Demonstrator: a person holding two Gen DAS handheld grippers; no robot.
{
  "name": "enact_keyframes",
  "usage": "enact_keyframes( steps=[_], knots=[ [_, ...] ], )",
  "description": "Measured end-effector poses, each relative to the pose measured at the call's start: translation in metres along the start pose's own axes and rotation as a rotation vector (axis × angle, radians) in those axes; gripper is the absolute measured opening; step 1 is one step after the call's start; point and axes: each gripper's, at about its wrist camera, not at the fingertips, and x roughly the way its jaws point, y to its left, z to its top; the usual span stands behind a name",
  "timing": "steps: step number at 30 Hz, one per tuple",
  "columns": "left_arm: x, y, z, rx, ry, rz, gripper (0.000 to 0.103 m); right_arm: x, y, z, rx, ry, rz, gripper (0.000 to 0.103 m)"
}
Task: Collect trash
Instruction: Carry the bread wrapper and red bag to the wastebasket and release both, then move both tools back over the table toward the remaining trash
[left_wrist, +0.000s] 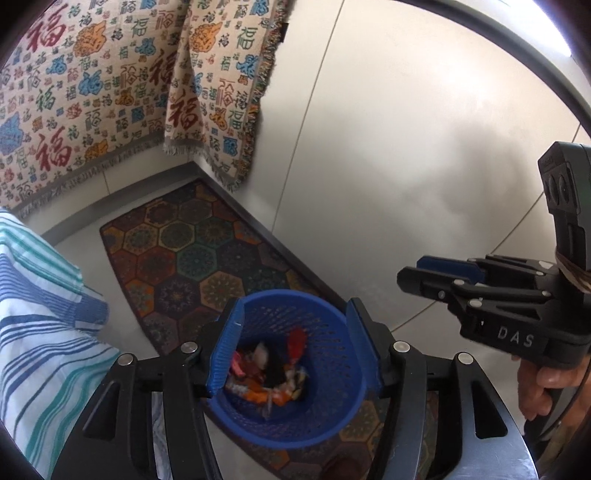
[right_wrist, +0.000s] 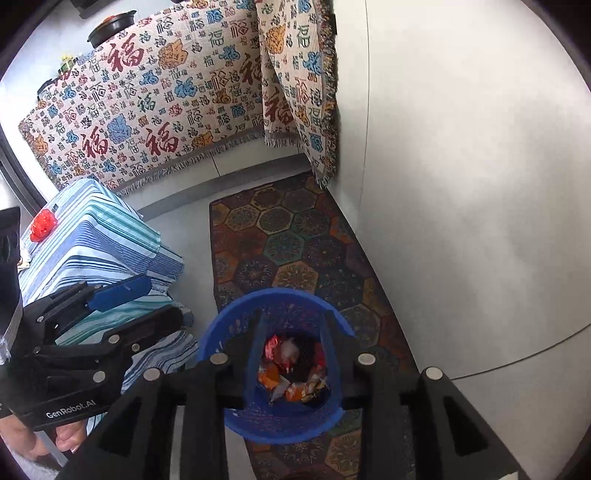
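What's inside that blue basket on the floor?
The blue basket holds crumpled wrappers, mostly orange, red and white, with something dark among them. Whatever lies beneath the pile is covered, and the right gripper blocks part of the rim.

Both wrist views look steeply down from above, sharing the blue basket (left_wrist: 291, 369) and patterned rug (right_wrist: 291, 243).

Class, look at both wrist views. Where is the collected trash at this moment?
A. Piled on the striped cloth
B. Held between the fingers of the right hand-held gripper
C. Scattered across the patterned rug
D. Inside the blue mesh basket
D. Crumpled wrappers lie at the bottom of the blue mesh basket, which stands on the patterned rug; both the left hand-held gripper and the right hand-held gripper are open and hold nothing.
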Motion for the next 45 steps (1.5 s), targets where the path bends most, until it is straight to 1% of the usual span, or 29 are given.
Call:
enact_keyframes(
  steps=[4,7,10,12,14,15,18,19,22,25,27,30,34,35,37,39,41,42,44,45],
  knots=[
    [-0.029,0.011,-0.008,-0.011,-0.025,0.015,0.061,-0.016,0.012,0.007,-0.016,-0.071,0.019,0.034],
    [-0.063,0.024,-0.017,-0.019,-0.050,0.038,0.064,-0.028,0.028,0.011,-0.035,-0.127,0.030,0.034],
    [-0.101,0.041,-0.028,-0.031,-0.079,0.071,0.066,-0.038,0.054,0.016,-0.063,-0.177,0.048,0.034],
    [-0.129,0.057,-0.038,-0.037,-0.098,0.106,0.069,-0.043,0.077,0.017,-0.096,-0.204,0.053,0.034],
    [-0.156,0.076,-0.051,-0.049,-0.118,0.146,0.074,-0.049,0.106,0.016,-0.139,-0.229,0.071,0.034],
    [-0.169,0.087,-0.057,-0.062,-0.122,0.168,0.074,-0.050,0.120,0.014,-0.159,-0.238,0.084,0.035],
    [-0.203,0.127,-0.080,-0.113,-0.124,0.227,0.078,-0.052,0.172,0.005,-0.239,-0.256,0.133,0.043],
    [-0.212,0.142,-0.089,-0.130,-0.120,0.256,0.078,-0.051,0.190,0.000,-0.267,-0.259,0.151,0.044],
    [-0.235,0.185,-0.112,-0.177,-0.100,0.351,0.078,-0.044,0.252,-0.018,-0.363,-0.223,0.230,0.044],
    [-0.255,0.229,-0.136,-0.225,-0.084,0.436,0.078,-0.034,0.308,-0.039,-0.466,-0.179,0.278,0.044],
    [-0.264,0.256,-0.147,-0.255,-0.073,0.485,0.078,-0.027,0.342,-0.052,-0.525,-0.149,0.316,0.044],
    [-0.273,0.296,-0.161,-0.291,-0.048,0.528,0.078,-0.016,0.377,-0.070,-0.589,-0.109,0.342,0.044],
    [-0.275,0.338,-0.171,-0.332,-0.018,0.527,0.078,-0.005,0.402,-0.081,-0.638,-0.078,0.349,0.046],
    [-0.277,0.341,-0.170,-0.318,-0.031,0.531,0.078,-0.004,0.405,-0.082,-0.637,-0.074,0.351,0.047],
    [-0.275,0.349,-0.168,-0.294,-0.015,0.538,0.079,-0.002,0.408,-0.081,-0.630,-0.072,0.358,0.052],
    [-0.271,0.356,-0.163,-0.263,0.002,0.536,0.084,0.003,0.410,-0.081,-0.626,-0.069,0.359,0.053],
    [-0.266,0.363,-0.159,-0.238,0.017,0.524,0.097,0.008,0.413,-0.079,-0.622,-0.065,0.357,0.054],
    [-0.264,0.368,-0.156,-0.235,0.021,0.510,0.098,0.009,0.414,-0.079,-0.624,-0.073,0.353,0.058],
    [-0.258,0.379,-0.146,-0.216,0.037,0.491,0.103,0.010,0.416,-0.079,-0.630,-0.076,0.349,0.059],
    [-0.255,0.383,-0.142,-0.199,0.039,0.478,0.103,0.010,0.417,-0.079,-0.632,-0.078,0.349,0.060]
  ],
)
